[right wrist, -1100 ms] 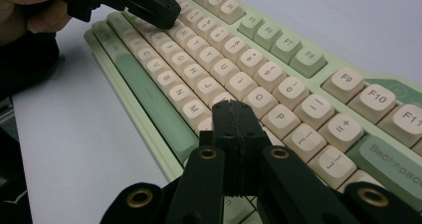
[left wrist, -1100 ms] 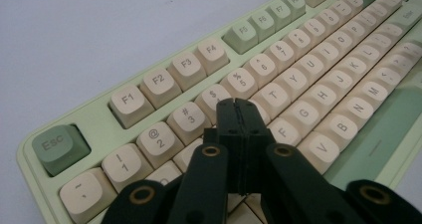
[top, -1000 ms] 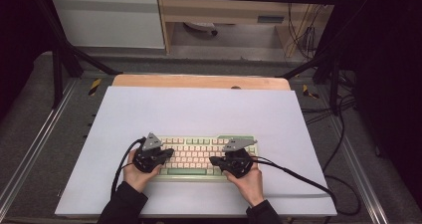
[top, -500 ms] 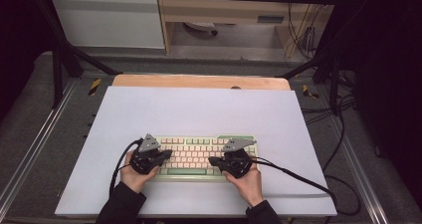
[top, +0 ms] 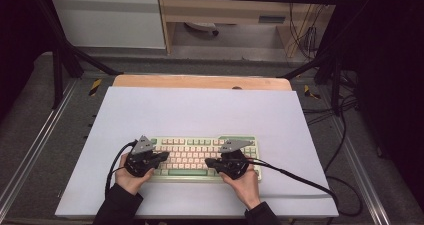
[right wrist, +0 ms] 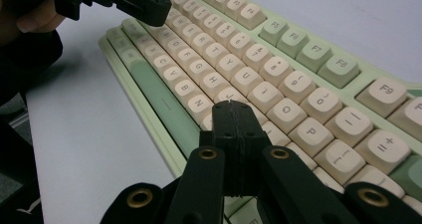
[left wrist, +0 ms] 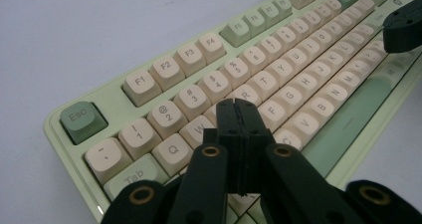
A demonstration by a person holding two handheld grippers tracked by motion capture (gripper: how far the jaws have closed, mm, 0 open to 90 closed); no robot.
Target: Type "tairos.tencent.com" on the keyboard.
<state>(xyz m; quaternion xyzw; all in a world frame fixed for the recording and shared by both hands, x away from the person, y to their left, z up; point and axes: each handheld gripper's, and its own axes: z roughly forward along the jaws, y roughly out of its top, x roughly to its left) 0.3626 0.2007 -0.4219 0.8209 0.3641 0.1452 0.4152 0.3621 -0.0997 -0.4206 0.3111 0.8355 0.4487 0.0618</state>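
A pale green keyboard (top: 200, 157) with cream keycaps lies on the white table top (top: 200, 115), in the lower middle of the high view, its long side running left to right across the frame. The left gripper (top: 162, 156) sits at the keyboard's left end and the right gripper (top: 209, 162) over its right half, tips pointing inward toward each other, with most of the key rows between them.

In the left gripper view the keyboard (left wrist: 259, 79) runs from lower left to upper right. The left gripper (left wrist: 235, 104) has its jaws pressed flat together with nothing between them, the tip low over the letter keys near W and R; I cannot tell whether it touches a key. The right gripper (left wrist: 404, 29) shows at the upper right edge.

In the right gripper view the keyboard (right wrist: 278, 69) slants from upper left to lower right. The right gripper (right wrist: 232, 107) is likewise closed and empty, tip over the keys below J and K. The left gripper (right wrist: 144, 5) hangs at the upper left.
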